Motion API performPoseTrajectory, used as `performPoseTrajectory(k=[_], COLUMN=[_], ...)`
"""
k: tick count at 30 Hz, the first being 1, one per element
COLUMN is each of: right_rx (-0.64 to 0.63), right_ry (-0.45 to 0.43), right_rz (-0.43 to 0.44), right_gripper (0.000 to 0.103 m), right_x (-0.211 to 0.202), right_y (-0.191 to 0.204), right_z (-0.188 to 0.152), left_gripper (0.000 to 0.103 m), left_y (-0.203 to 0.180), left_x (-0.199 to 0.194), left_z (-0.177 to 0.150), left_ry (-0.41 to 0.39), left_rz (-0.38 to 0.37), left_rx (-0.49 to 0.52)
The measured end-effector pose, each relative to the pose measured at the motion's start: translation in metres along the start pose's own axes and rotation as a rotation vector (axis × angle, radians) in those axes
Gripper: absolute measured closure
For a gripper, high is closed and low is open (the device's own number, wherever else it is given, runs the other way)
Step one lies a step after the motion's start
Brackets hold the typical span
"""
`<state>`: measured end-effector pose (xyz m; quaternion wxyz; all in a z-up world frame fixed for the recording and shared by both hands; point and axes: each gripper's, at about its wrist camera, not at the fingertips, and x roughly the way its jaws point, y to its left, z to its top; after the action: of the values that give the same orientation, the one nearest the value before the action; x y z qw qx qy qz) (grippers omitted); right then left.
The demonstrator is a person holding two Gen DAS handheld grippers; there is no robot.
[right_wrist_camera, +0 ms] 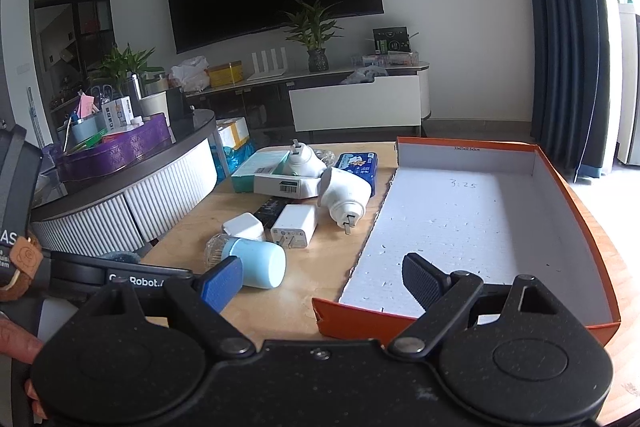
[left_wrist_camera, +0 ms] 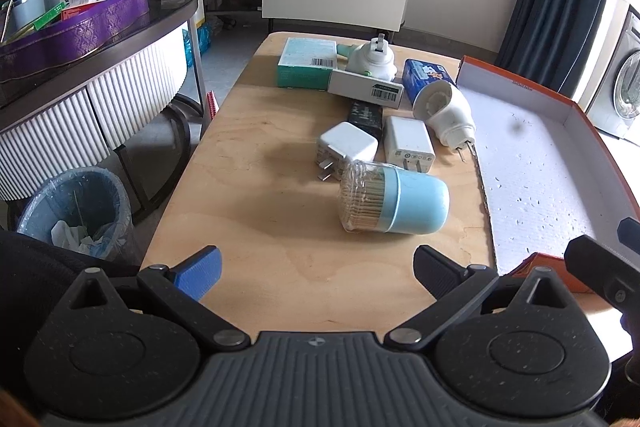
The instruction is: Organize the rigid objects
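A pile of rigid objects lies on the wooden table (left_wrist_camera: 256, 211). Nearest is a blue toothpick holder (left_wrist_camera: 394, 201) on its side, also in the right wrist view (right_wrist_camera: 256, 263). Behind it lie two white chargers (left_wrist_camera: 347, 147) (left_wrist_camera: 409, 143), a white plug-in device (left_wrist_camera: 446, 111), a black item (left_wrist_camera: 366, 115), a white box (left_wrist_camera: 366, 89), a teal box (left_wrist_camera: 306, 63) and a blue packet (left_wrist_camera: 426, 73). An orange-sided open box (right_wrist_camera: 472, 227) with a white bottom sits to the right. My left gripper (left_wrist_camera: 316, 273) is open and empty, short of the holder. My right gripper (right_wrist_camera: 322, 281) is open and empty at the box's near corner.
A dark-topped side counter (left_wrist_camera: 120, 35) with a purple tin stands left of the table. A blue waste bin (left_wrist_camera: 76, 211) sits on the floor at the left. A TV console (right_wrist_camera: 352, 95) and a wall TV are at the back. A dark curtain (right_wrist_camera: 560, 39) hangs at right.
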<state>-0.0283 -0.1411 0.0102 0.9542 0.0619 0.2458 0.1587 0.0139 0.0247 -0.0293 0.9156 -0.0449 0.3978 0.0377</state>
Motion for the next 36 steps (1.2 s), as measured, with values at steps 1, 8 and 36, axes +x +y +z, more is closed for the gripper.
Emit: performPoseTrajectory(k=[1, 8, 36], right_rx=[-0.004, -0.003, -0.002], right_ry=[-0.001, 0.013, 0.02], right_rz=[-0.003, -0.01, -0.02], right_gripper=[0.001, 0.001, 0.001], right_x=[0.0, 0.004, 0.008], right_y=[0.0, -0.001, -0.005], right_z=[0.0, 0.0, 0.0], left_gripper=[0.0, 0.0, 0.0], left_y=[0.0, -0.005, -0.019], left_x=[0.0, -0.001, 0.007], left_z=[-0.001, -0.002, 0.003], left_ry=[-0.001, -0.004, -0.008], left_rz=[-0.003, -0.003, -0.038], left_rx=[0.0, 0.02, 0.049])
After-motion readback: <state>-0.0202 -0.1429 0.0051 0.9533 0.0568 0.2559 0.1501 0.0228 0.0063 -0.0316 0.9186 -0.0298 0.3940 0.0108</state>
